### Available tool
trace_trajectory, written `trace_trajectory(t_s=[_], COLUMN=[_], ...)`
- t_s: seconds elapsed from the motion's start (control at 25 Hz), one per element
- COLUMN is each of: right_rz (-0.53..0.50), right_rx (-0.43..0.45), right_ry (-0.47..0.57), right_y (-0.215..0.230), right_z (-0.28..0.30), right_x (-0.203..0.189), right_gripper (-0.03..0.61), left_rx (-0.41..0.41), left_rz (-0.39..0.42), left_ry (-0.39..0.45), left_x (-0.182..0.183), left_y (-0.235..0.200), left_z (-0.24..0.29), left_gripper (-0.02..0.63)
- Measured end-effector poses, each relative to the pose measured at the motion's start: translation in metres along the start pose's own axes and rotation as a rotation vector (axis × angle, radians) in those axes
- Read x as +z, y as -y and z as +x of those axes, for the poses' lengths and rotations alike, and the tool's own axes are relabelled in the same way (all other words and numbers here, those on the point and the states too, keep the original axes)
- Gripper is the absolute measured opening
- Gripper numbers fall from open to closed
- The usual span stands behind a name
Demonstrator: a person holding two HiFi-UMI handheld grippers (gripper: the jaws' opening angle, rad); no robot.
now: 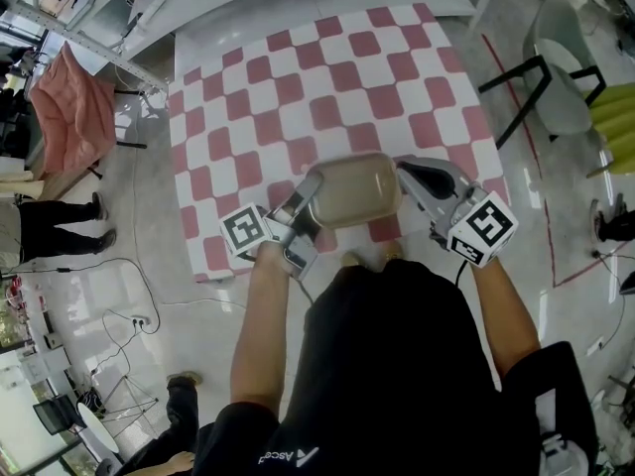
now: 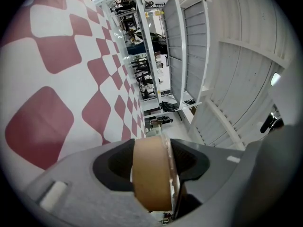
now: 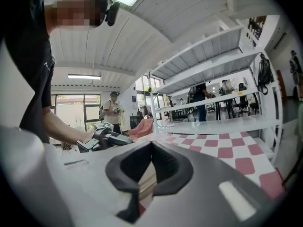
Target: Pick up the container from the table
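A tan container [image 1: 352, 191] with a clear lid hangs above the near edge of the red-and-white checked table [image 1: 298, 87], held from both ends. My left gripper [image 1: 310, 198] is shut on its left end; in the left gripper view the tan wall [image 2: 150, 174] fills the space between the pads. My right gripper [image 1: 402, 172] meets the container's right edge. In the right gripper view its tips [image 3: 151, 145] stand together, with a thin strip of the tan rim [image 3: 147, 181] showing between the pads.
A grey chair [image 1: 561, 77] stands to the right of the table. A pink cloth [image 1: 69, 107] hangs on a stand at the left, near a standing person [image 1: 50, 226]. Cables [image 1: 119, 335] lie on the floor. White shelving [image 2: 189, 56] rises beyond the table.
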State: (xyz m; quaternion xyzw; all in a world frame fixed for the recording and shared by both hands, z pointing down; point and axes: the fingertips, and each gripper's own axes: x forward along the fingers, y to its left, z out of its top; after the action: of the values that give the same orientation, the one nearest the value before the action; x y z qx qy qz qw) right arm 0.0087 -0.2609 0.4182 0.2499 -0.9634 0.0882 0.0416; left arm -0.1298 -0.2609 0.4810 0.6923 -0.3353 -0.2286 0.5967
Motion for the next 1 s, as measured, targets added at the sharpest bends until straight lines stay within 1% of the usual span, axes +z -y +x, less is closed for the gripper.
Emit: trace_trajectory(t_s=[0.24, 0.48, 1.0], right_rz=[-0.026, -0.062, -0.064], right_rx=[-0.027, -0.02, -0.025], right_ry=[0.02, 0.006, 0.01], right_y=[0.0, -0.007, -0.008], right_z=[-0.007, -0.007, -0.015], right_x=[0.003, 0.001, 0.002], right_gripper=[0.003, 0.003, 0.003], left_rx=[0.002, -0.006, -0.012], left_rz=[-0.031, -0.045, -0.056], left_ry=[0.031, 0.041, 0.044], left_x=[0.003, 0.003, -0.001], left_y=[0.0, 0.002, 0.002], left_z=[0.001, 0.005, 0.008], left_gripper=[0.232, 0.232, 0.232])
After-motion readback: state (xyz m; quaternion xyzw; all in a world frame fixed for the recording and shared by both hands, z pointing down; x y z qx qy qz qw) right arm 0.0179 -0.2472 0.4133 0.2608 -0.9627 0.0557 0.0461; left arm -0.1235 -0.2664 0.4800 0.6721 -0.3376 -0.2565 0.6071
